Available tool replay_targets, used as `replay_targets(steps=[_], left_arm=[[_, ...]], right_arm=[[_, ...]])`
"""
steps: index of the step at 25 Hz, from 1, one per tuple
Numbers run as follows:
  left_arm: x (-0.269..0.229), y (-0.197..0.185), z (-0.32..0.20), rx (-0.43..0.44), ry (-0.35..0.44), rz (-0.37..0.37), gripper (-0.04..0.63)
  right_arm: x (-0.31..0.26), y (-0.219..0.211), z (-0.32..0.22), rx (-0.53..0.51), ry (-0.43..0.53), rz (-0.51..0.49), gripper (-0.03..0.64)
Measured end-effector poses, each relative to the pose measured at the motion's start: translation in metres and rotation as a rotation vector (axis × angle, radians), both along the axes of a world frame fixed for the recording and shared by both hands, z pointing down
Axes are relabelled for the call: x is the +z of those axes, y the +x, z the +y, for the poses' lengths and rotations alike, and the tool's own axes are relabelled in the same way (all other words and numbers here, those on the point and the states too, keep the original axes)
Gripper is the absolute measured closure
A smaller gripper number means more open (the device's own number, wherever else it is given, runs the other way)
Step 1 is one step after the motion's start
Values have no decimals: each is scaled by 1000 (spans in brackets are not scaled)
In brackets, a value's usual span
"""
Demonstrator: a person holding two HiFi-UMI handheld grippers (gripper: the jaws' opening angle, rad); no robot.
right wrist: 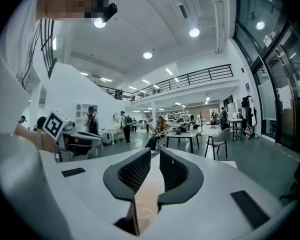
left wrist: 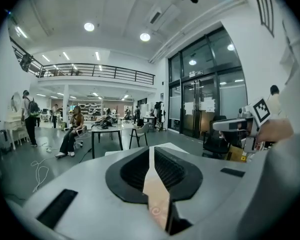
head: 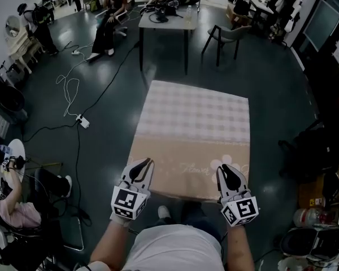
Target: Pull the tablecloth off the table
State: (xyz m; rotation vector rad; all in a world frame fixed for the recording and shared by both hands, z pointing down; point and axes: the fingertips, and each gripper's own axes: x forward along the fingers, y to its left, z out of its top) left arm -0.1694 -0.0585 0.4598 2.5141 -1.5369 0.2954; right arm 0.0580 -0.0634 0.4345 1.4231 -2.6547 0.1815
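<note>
A checked pink-beige tablecloth (head: 192, 123) is seen spread flat over a rectangular table, which is covered completely, so that only the cloth's surface is visible. A plain band with a pale flower-and-script print is noted along the cloth's near edge. The left gripper (head: 142, 167) is placed at the near left corner of the cloth and the right gripper (head: 228, 173) at the near right corner. In each gripper view the two black ribbed jaws are brought together on a thin fold of the cloth, with a beige strip pinched between them. Both grippers are held out in front of the person's white shirt (head: 169, 247). The table stands on a dark grey-green floor (head: 260, 89). A white cable (head: 68, 88) is looped across the floor at the left and ends at a power strip (head: 82, 121). Beyond the cloth, a second table (head: 168, 22) loaded with gear is recorded, with a chair (head: 229, 35) to its right and a seated person (head: 108, 21) to its left. In the left gripper view, a mezzanine railing (left wrist: 97, 72), round ceiling lights (left wrist: 89, 27) and tall glass doors (left wrist: 205, 104) are observed.
</note>
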Motion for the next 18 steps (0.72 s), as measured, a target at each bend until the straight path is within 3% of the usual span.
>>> replay_targets(steps=[11, 16, 18], left_arm=[[65, 11, -80, -88, -138, -64, 580], [97, 18, -111, -86, -188, -122, 573], [111, 21, -122, -78, -216, -139, 514]], right_arm=[[70, 65, -72, 22, -122, 160, 576], [111, 95, -107, 35, -214, 176, 494], [128, 104, -119, 33, -251, 204, 470]])
